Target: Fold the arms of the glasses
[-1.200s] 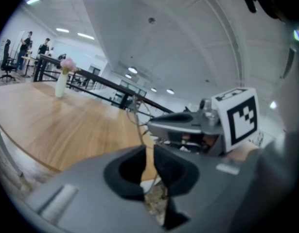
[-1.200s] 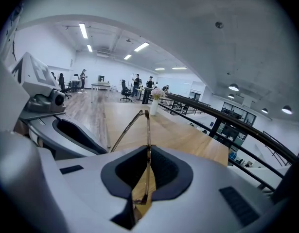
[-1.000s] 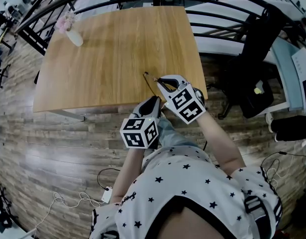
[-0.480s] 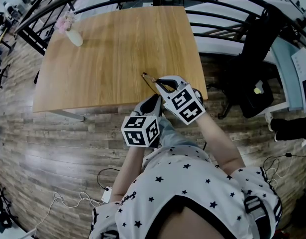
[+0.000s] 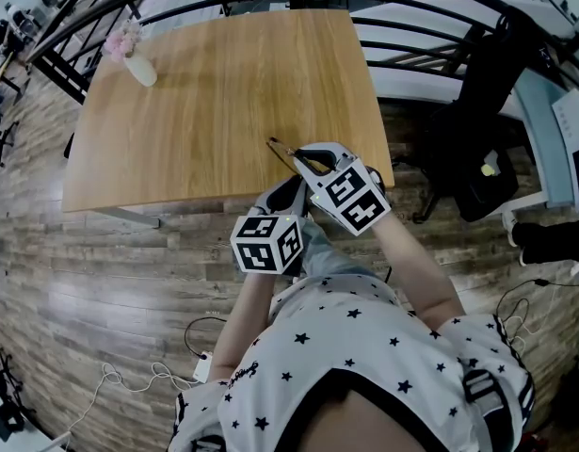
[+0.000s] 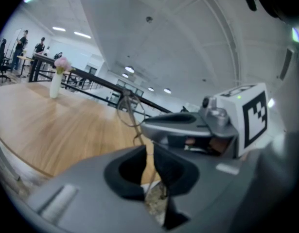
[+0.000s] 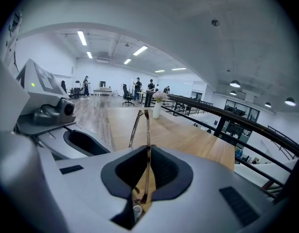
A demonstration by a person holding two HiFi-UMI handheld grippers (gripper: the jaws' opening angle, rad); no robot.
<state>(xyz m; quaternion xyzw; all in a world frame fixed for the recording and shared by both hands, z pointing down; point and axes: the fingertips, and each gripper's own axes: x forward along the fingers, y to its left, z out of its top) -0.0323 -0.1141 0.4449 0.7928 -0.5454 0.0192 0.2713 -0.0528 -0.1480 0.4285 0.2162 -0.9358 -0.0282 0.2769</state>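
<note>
While both tools meet over the near right part of the bench (image 5: 214, 92), the glasses (image 7: 146, 130) hang between them, lifted clear of the wood. Left tool (image 6: 149, 154): dark pads drawn almost together, leaving only a narrow slit; a thin metal wire of the frame runs up through that slit and is pinched there. Right tool (image 7: 148, 152): pads closed flat on a slim metal part of the glasses, with two fine strands rising past the tips, one straight and one bowed to the left, joining at the top. Which strand is an arm and which the front rim cannot be told. From the head view, the right tool lies ahead of the left, both angled in toward the same spot, tips close together, and only a short dark sliver of frame shows beyond them. Person stands at the bench's near edge, star-print shirt below. White vase (image 5: 143, 72) with pink flowers sits at the far left corner, well apart from the work.
</note>
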